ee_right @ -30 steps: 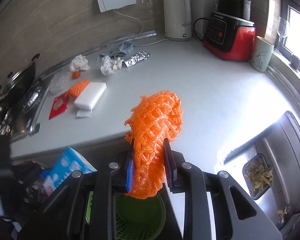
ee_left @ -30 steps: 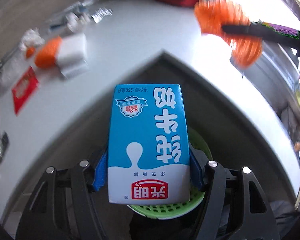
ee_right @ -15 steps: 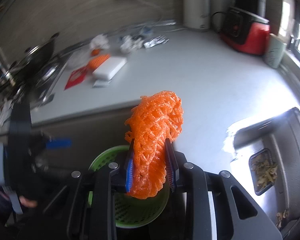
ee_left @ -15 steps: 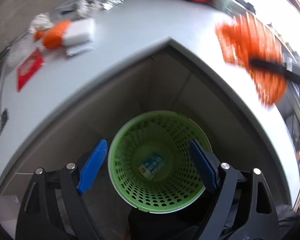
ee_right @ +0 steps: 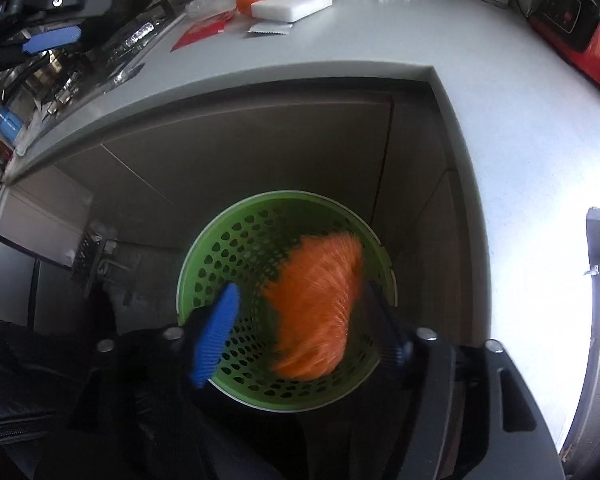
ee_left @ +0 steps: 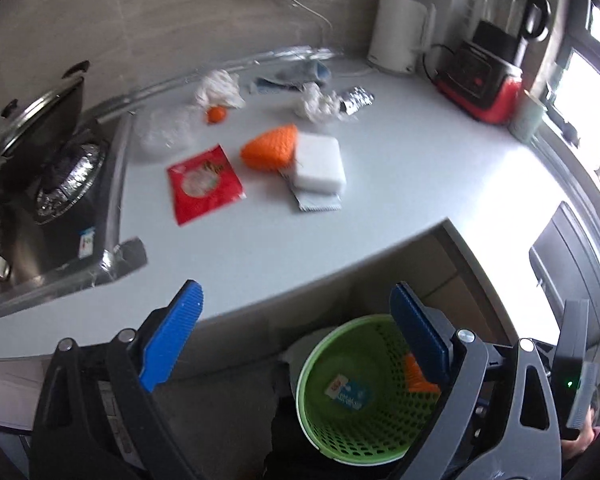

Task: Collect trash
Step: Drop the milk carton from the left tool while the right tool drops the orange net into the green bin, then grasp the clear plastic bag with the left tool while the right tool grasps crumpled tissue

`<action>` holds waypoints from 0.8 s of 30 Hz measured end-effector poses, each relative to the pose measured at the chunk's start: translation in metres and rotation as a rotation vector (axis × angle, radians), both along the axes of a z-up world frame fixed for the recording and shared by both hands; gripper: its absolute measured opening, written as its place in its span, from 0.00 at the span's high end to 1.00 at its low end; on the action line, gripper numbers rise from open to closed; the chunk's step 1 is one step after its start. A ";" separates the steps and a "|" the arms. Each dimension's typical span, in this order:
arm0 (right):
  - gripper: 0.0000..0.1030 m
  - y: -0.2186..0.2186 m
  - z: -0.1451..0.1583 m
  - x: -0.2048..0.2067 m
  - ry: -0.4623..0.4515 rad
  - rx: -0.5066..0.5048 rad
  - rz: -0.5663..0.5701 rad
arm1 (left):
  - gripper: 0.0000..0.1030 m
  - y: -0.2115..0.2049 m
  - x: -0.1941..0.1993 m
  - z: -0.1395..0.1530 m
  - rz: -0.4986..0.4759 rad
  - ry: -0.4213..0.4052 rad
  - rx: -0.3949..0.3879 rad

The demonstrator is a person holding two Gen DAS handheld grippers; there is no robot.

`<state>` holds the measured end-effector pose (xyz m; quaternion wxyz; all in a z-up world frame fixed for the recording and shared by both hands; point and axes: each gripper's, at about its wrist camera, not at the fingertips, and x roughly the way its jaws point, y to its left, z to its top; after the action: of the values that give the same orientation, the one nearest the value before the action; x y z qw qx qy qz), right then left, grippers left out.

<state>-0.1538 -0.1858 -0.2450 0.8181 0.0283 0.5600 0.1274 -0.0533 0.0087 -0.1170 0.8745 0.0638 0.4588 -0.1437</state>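
Orange netting (ee_right: 316,308) drops loose between my wide right claw (ee_right: 300,332) over the green basket (ee_right: 220,236); left claw (ee_left: 296,332) gapes empty; it may snag a pad.

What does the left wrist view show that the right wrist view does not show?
Only the left wrist view shows the blue milk carton lying in the basket, and the white kettle. Only the right wrist view shows the cabinet doors under the counter. Both show the green basket, the orange foam net in it, and the white sponge.
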 end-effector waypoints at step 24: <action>0.10 -0.037 0.083 0.084 -0.221 -0.009 -0.142 | 0.11 0.029 0.060 0.012 0.108 -0.032 -0.013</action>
<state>-0.0699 -0.2228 -0.1617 0.8820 0.0500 0.4635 0.0693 0.0066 0.0372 -0.1052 0.8887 0.0355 0.4465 -0.0981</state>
